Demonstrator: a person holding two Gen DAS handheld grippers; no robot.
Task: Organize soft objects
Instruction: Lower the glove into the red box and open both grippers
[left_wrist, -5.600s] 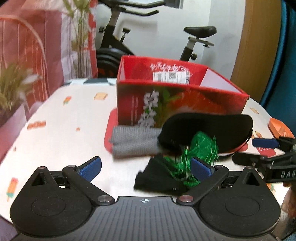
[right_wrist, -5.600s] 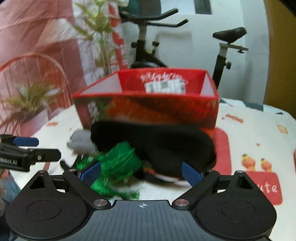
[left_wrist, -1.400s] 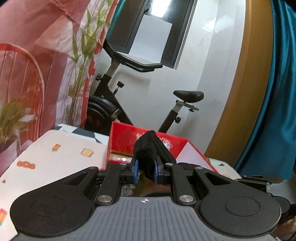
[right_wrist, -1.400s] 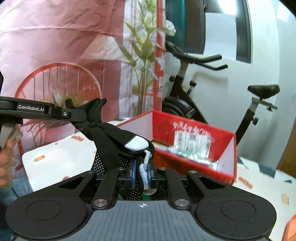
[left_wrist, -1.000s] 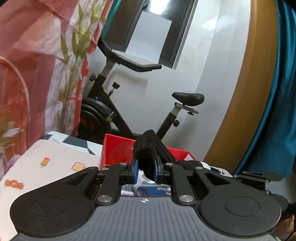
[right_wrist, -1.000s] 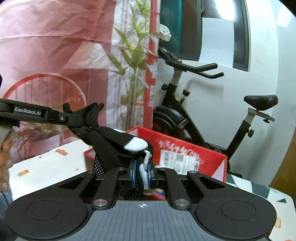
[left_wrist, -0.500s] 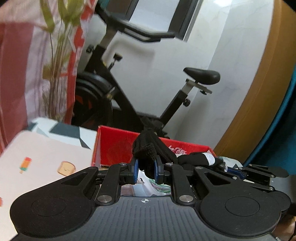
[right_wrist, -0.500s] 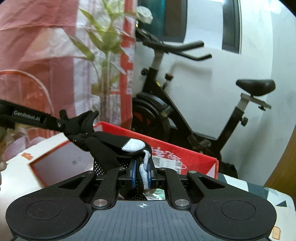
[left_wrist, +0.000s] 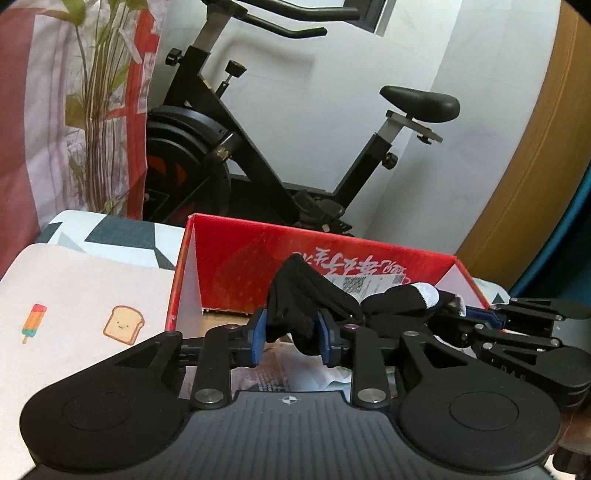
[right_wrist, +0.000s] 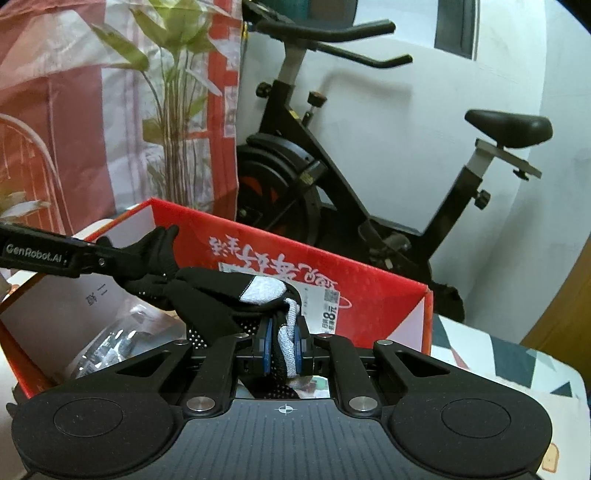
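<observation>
A black glove with grey fingertips is stretched between both grippers above the open red box. My left gripper is shut on one end of the glove. My right gripper is shut on the other end, on a grey-white part of the glove. In the right wrist view the left gripper comes in from the left over the red box. In the left wrist view the right gripper shows at the right. Clear plastic packets lie inside the box.
The box stands on a table with a printed cloth. A black exercise bike stands behind the table against a white wall. A plant and a pink and red curtain are at the left.
Both grippers have carried the glove forward and down, so it now hangs over the box opening. The left gripper's jaws stand slightly wider on the glove than before.
</observation>
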